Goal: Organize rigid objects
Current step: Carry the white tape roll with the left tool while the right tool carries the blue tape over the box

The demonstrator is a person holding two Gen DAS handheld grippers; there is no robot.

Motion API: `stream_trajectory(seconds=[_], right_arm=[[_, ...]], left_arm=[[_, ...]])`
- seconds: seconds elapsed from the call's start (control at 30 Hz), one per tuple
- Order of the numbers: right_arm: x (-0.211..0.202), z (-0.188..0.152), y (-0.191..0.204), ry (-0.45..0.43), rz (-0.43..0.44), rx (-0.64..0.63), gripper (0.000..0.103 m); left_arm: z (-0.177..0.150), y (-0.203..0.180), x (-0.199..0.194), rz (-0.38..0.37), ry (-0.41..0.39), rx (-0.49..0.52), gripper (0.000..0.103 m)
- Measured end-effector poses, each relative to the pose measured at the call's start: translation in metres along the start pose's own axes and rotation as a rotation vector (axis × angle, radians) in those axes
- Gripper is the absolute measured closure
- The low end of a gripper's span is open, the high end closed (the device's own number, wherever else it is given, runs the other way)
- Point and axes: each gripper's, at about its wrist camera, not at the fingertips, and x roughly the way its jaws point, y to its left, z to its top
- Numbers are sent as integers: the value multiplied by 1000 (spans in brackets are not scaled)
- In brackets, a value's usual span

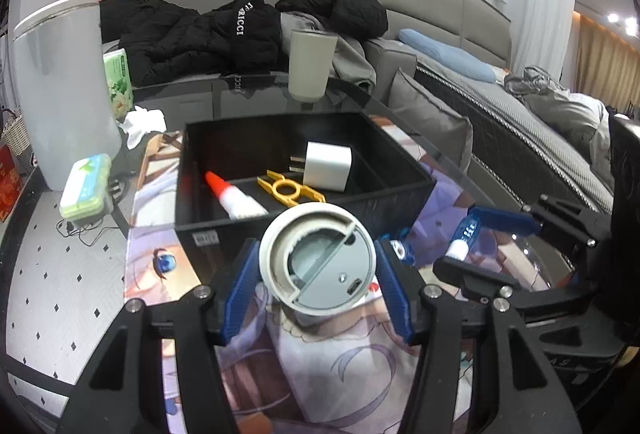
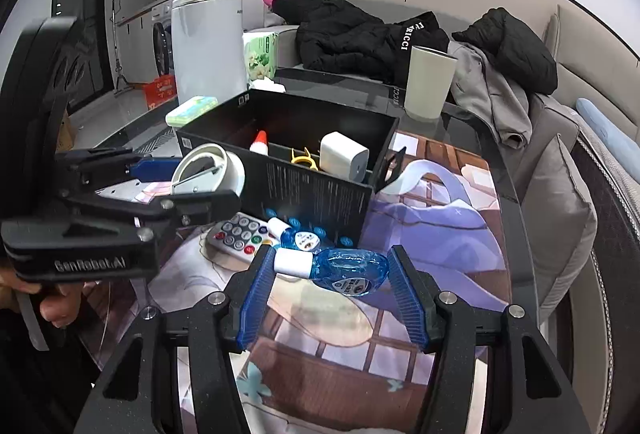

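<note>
Left gripper (image 1: 316, 266) grips a round white-and-grey device (image 1: 318, 260), blue pads pressed on both its sides, flat grey face with a small port turned toward the camera. It hangs in the air just in front of the near wall of the black box (image 1: 304, 226). Right wrist view shows the same device (image 2: 208, 169) held off the table, left of the box (image 2: 316, 185).

Right gripper (image 2: 330, 270) is clamped on a clear blue bottle (image 2: 348, 272) with a white cap (image 2: 292, 262), lying sideways between the pads, cap to the left, above the printed mat (image 2: 440, 226).

Inside the box: white charger plug (image 1: 326, 165), yellow plastic tool (image 1: 290, 189), white tube with red nozzle (image 1: 236, 197), in separate compartments behind dividers.

On the mat near the box front: a small remote (image 2: 238, 234) and a second blue bottle (image 2: 302, 238), just beside each other. A hand (image 2: 60, 306) holds the left gripper's handle.

Beige cup (image 2: 430, 81) stands upright on the glass table (image 2: 500, 169) behind the box.
</note>
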Motion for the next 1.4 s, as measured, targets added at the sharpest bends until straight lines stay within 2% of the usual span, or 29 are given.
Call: stream_trajectory(seconds=[0.47, 0.6, 0.8, 0.97, 1.1, 1.4], right_arm=[[-3, 16, -8, -51, 18, 24, 45], [-8, 27, -14, -65, 60, 40, 45], [-14, 52, -18, -113, 98, -6, 45], [-9, 74, -21, -137, 135, -24, 45], [7, 89, -20, -124, 137, -33, 45], [41, 99, -14, -111, 137, -66, 45]], left_arm=[[18, 15, -28, -39, -76, 3, 48], [29, 17, -24, -1, -65, -4, 48], [50, 24, -15, 50, -69, -34, 48], [63, 27, -4, 127, -69, -1, 48], [69, 29, 4, 170, -61, 27, 48], [69, 37, 24, 162, -52, 33, 48]])
